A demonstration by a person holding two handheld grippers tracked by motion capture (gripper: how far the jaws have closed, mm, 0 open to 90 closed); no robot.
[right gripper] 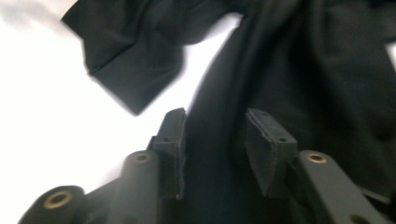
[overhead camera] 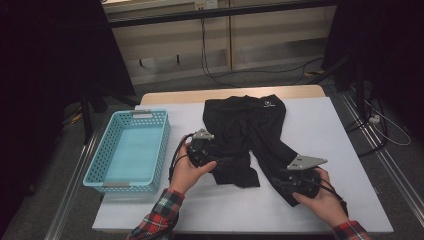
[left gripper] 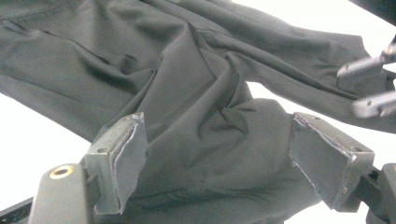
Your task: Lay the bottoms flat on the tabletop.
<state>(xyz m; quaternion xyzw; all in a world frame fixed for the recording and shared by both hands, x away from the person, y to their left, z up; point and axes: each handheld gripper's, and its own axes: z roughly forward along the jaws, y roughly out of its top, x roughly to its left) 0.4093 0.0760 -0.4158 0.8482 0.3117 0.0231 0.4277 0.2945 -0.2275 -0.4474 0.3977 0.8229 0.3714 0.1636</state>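
A black pair of trousers (overhead camera: 250,125) lies spread on the white table (overhead camera: 320,125), waistband at the far side, legs toward me. My left gripper (overhead camera: 225,161) rests at the end of the left leg. Its jaws stand wide apart in the left gripper view (left gripper: 215,144), with a rumpled fold of the cloth (left gripper: 205,130) between them. My right gripper (overhead camera: 280,180) sits at the end of the right leg. In the right gripper view (right gripper: 215,140) its jaws are partly apart over the dark cloth (right gripper: 299,84), pads not pressing it.
A light blue plastic basket (overhead camera: 135,114) stands at the table's left side, with nothing in it. The right gripper's jaws (left gripper: 369,88) show at the right edge of the left gripper view. Black curtains and cables lie beyond the table's far edge.
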